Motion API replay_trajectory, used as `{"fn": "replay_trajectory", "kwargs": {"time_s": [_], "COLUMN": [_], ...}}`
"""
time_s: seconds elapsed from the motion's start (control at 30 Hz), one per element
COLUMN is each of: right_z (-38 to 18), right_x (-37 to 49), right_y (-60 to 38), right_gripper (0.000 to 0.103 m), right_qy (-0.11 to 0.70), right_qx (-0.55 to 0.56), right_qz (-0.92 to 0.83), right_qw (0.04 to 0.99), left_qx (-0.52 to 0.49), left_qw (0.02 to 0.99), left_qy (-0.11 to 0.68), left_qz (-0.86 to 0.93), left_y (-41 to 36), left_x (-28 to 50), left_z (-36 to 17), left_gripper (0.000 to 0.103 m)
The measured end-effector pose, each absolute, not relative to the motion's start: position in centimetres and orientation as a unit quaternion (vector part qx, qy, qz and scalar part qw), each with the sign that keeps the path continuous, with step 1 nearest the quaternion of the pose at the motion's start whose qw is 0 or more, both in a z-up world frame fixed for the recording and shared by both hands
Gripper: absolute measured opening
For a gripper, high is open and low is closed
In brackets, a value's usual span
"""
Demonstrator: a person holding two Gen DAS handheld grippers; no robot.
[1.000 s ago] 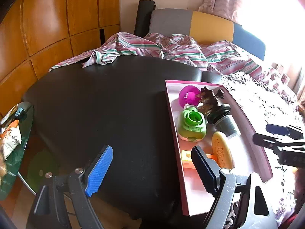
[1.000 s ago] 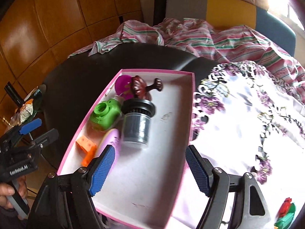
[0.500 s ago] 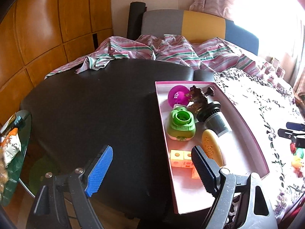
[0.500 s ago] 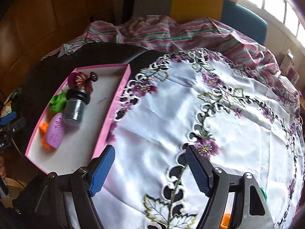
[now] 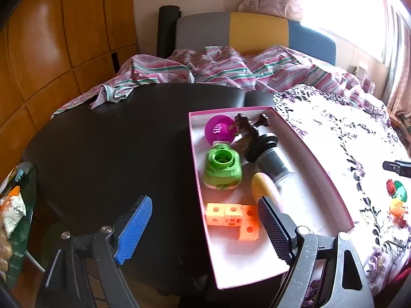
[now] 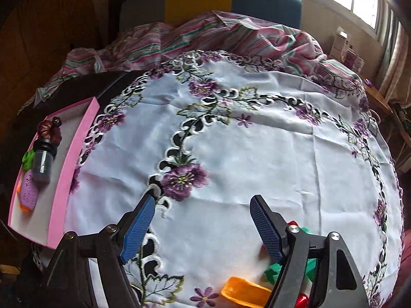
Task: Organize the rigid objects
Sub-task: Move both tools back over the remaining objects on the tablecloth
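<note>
Notably, the left wrist view alone shows the pink tray (image 5: 331,179) from above with its full contents: a magenta ball (image 5: 218,132) at the far end, a dark brown figure (image 5: 248,128) touching it, a green toy camera (image 5: 223,168), a black-capped jar (image 5: 269,157) lying on its side, a yellow oval piece (image 5: 259,186) against the jar, and orange linked cubes (image 5: 232,217) nearest the camera. Tray sits on a black tabletop (image 5: 115,159), beside the embroidered white cloth (image 5: 341,138).

Left gripper (image 5: 205,225): jaws wide apart, nothing between them, hovering over the tray's near left edge.

Right wrist view alone shows the cloth's purple flower embroidery in full and, near the bottom edge, an orange scoop-like piece (image 6: 244,295), a green piece (image 6: 272,273) and small red bits, partly hidden behind the gripper frame. Same tray (image 6: 74,169) sits at far left here, mostly cropped.

Right gripper (image 6: 203,227): jaws parted, empty, above bare cloth; loose toys lie just right of it.

Writing: none legible in either view
</note>
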State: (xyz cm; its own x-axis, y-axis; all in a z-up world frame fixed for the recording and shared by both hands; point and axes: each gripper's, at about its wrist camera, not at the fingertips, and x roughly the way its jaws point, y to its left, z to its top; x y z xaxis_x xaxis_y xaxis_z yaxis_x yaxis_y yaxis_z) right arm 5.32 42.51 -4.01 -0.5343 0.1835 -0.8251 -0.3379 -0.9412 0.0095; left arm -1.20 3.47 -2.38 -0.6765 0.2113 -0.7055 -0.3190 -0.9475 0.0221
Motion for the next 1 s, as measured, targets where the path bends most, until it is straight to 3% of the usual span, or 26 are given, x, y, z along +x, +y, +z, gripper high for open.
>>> {"fn": "replay_trajectory", "kwargs": {"time_s": [0.47,0.73,0.8,0.87,1.0], "right_z": [-4.6,-5.7,-6.8,-5.7,-5.5], "right_x": [10.9,9.9,9.9,10.8,11.0], "right_y": [52.6,52.5,53.0,53.4,53.5], "right_gripper": [0.078,0.078,0.068,0.068,0.07], "right_qy": [0.285,0.241,0.283,0.343,0.354], "right_qx": [-0.408,-0.45,-0.468,-0.415,-0.409], "right_qz": [0.816,0.799,0.788,0.809,0.808], "right_qw": [0.293,0.318,0.282,0.234,0.234], "left_qx": [-0.353,-0.349,-0.35,-0.347,-0.348], "left_qw": [0.195,0.243,0.256,0.267,0.294], "left_qy": [0.096,0.111,0.113,0.118,0.129], "left_qz": [0.91,0.898,0.894,0.891,0.881], "left_y": [8.6,13.0,14.1,15.3,18.1], "left_x": [-0.6,0.1,0.3,0.5,1.1], "left_z": [-0.8,-0.2,0.0,0.0,-0.3], "left_gripper": [0.088,0.088,0.088,0.088,0.088]}}
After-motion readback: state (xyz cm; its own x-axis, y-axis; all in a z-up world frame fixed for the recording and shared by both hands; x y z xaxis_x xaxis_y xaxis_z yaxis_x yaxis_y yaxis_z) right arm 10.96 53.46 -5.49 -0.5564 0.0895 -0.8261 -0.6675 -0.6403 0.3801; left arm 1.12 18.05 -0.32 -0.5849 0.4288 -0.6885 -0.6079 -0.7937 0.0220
